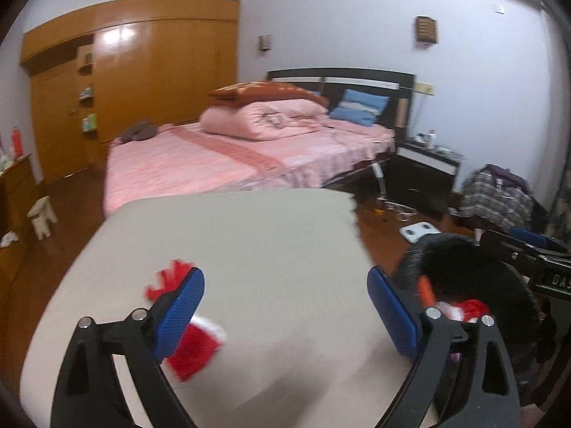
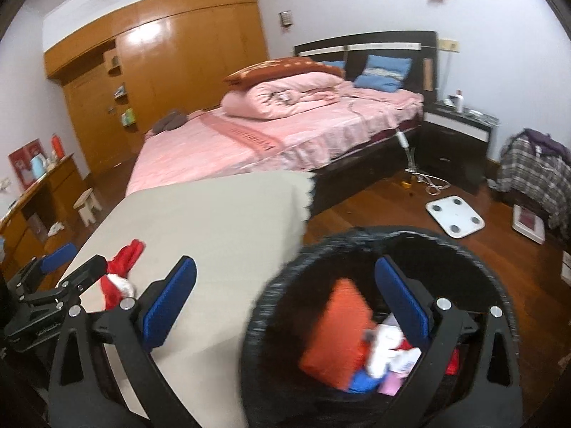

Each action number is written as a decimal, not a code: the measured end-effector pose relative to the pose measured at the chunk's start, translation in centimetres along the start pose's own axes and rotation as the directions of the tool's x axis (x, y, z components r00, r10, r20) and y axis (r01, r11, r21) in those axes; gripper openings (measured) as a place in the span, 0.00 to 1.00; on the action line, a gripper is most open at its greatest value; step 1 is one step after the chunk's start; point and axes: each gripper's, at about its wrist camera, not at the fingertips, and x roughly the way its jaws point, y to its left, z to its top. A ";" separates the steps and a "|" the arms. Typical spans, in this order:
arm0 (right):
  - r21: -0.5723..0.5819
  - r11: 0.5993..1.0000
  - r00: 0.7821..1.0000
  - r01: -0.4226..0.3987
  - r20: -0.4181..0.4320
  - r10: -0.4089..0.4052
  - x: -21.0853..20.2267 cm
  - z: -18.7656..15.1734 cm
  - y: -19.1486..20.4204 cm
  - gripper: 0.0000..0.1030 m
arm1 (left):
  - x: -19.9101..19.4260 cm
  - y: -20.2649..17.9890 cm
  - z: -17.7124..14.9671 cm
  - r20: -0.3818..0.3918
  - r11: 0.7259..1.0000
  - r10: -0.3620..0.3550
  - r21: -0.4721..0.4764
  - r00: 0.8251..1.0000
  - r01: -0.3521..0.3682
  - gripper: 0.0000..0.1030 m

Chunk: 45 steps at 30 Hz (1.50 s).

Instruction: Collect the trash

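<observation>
Beige tabletop (image 1: 249,249) beside the black bin (image 2: 357,249) carries the red wrapper (image 1: 192,353), light and crinkly; pinch its loose edge. Left gripper (image 1: 285,317) and right gripper (image 2: 285,303) gape wide, empty.

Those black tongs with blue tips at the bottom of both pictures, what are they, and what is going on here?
They are two hand-held grippers, one in each of a person's hands, each with a wide-angle camera looking along its fingers. One picture comes from the left gripper, the other from the right gripper. Both stand open and hold nothing. The grey surface is a table in a bedroom. On it lies red and white trash, partly hidden behind the left gripper's blue pad. Beside the table stands a black bin, already holding an orange packet and other scraps. The right gripper hangs over the bin's mouth. The job is collecting trash, so the red piece probably goes in next.
</observation>
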 end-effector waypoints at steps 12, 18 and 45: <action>-0.100 0.992 0.996 -0.070 -0.062 0.064 5.5 -0.5 7.7 0.95 | 1.8 9.3 -3.3 -0.078 0.985 0.148 -0.073 0.986 -0.154 0.77; -0.141 0.987 0.993 -0.074 -0.100 0.061 7.7 -1.6 9.5 0.95 | 3.6 11.5 -4.7 -0.128 0.978 0.156 -0.117 0.979 -0.171 0.72; -0.192 0.976 0.984 -0.106 -0.165 0.074 10.8 -3.0 11.6 0.95 | 6.6 13.7 -6.3 -0.219 0.982 0.040 -0.173 0.975 -0.079 0.09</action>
